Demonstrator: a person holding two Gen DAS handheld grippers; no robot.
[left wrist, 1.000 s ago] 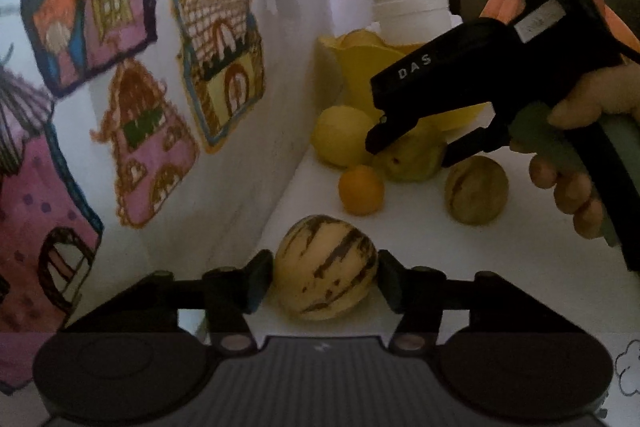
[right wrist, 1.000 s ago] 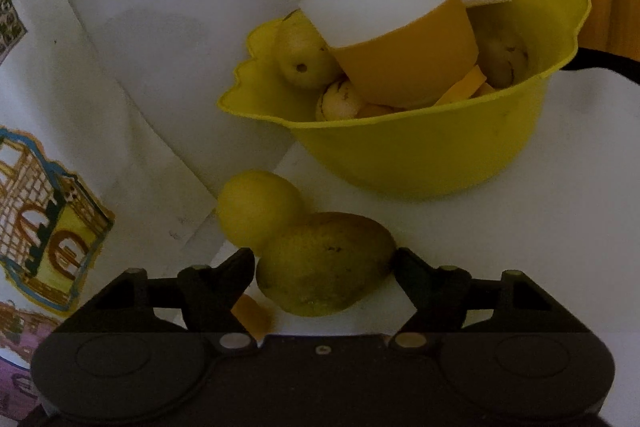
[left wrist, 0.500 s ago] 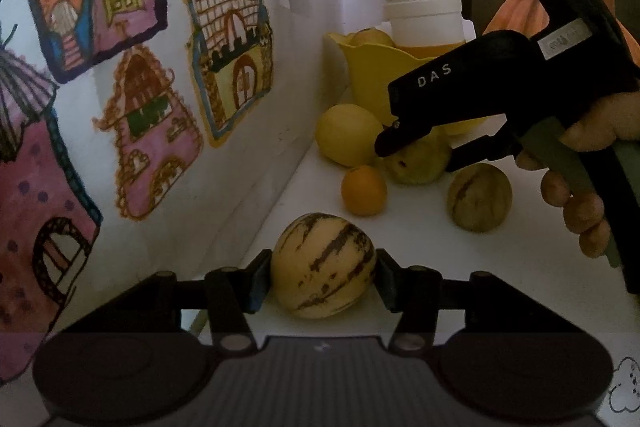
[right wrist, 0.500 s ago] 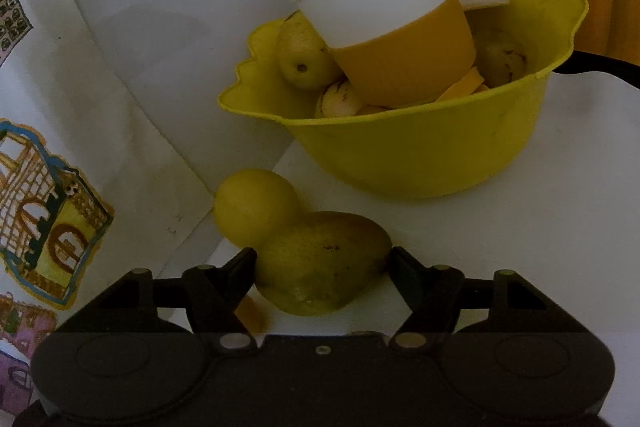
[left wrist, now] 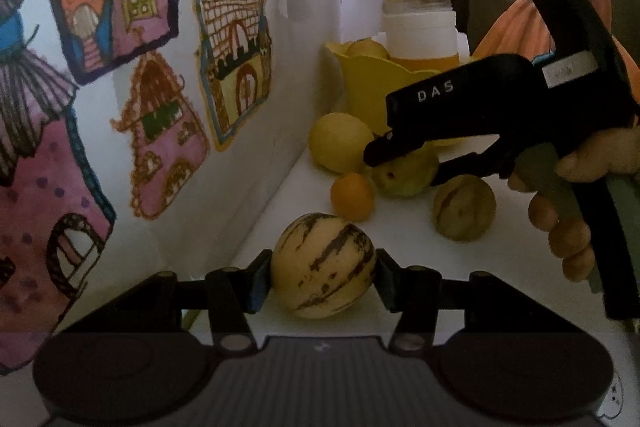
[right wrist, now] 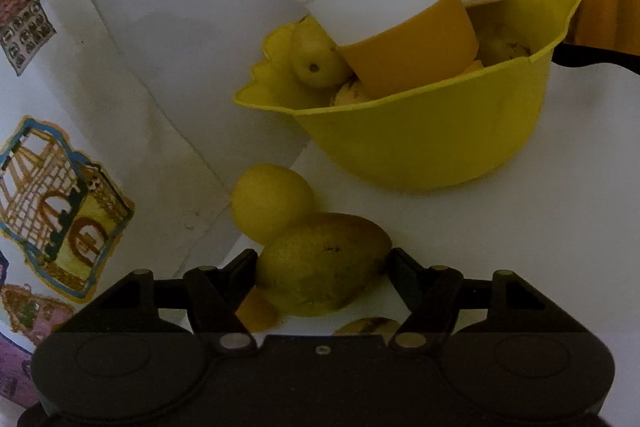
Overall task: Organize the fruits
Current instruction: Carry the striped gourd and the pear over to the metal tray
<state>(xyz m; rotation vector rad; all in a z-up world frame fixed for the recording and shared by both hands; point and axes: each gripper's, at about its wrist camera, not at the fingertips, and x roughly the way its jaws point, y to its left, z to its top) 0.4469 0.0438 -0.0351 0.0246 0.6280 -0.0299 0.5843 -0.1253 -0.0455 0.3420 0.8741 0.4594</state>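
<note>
Lemon (right wrist: 272, 199) touching pear (right wrist: 324, 271) | orange (left wrist: 353, 196) beside | bowl (right wrist: 432, 143) behind

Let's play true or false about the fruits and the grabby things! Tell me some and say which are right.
1. The left gripper has a stripy melon between its fingers. True.
2. The right gripper is around the small orange. False: it is around a pear.
3. The yellow bowl holds a white and orange cup. True.
4. The lemon lies inside the bowl. False: it sits on the table, touching the pear.
</note>
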